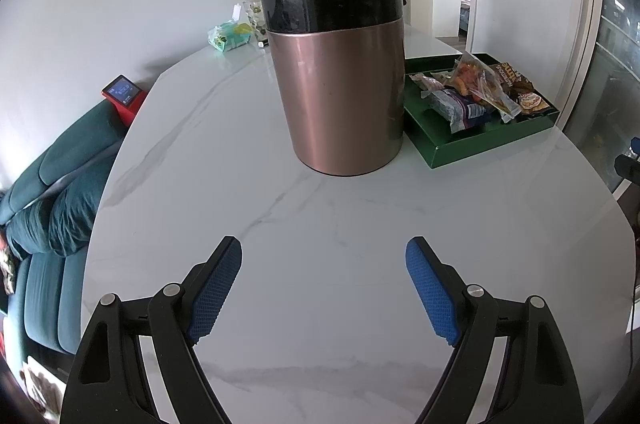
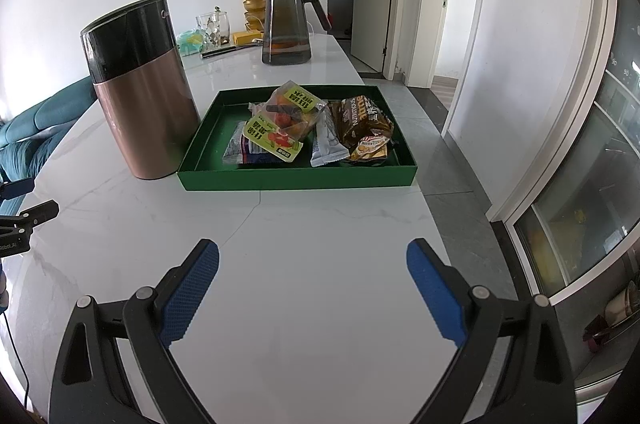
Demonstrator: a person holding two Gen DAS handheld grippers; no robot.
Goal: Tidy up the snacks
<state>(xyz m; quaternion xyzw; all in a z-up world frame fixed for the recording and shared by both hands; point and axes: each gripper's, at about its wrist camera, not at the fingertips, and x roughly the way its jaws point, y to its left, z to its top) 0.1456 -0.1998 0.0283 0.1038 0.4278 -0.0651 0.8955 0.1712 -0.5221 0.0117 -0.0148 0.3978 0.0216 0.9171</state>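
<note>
A green tray (image 2: pixel 296 180) on the white marble table holds several snack packets: a clear bag of colourful snacks (image 2: pixel 294 114), a yellow-labelled pack (image 2: pixel 272 140), a blue-purple pack (image 2: pixel 240 148), a grey pack (image 2: pixel 326 144) and a brown bag (image 2: pixel 366 124). The tray (image 1: pixel 488 144) and its packets (image 1: pixel 480 88) also show in the left wrist view, at the right. My left gripper (image 1: pixel 324 256) is open and empty above the bare table, well short of the tray. My right gripper (image 2: pixel 313 258) is open and empty, in front of the tray.
A tall copper and black canister (image 1: pixel 336 64) (image 2: pixel 140 88) stands left of the tray. A dark glass pitcher (image 2: pixel 286 20), jars and a wipes pack (image 1: pixel 230 34) sit at the table's far end. A teal sofa (image 1: pixel 44 192) lies left; the table edge and floor (image 2: pixel 452 160) are right.
</note>
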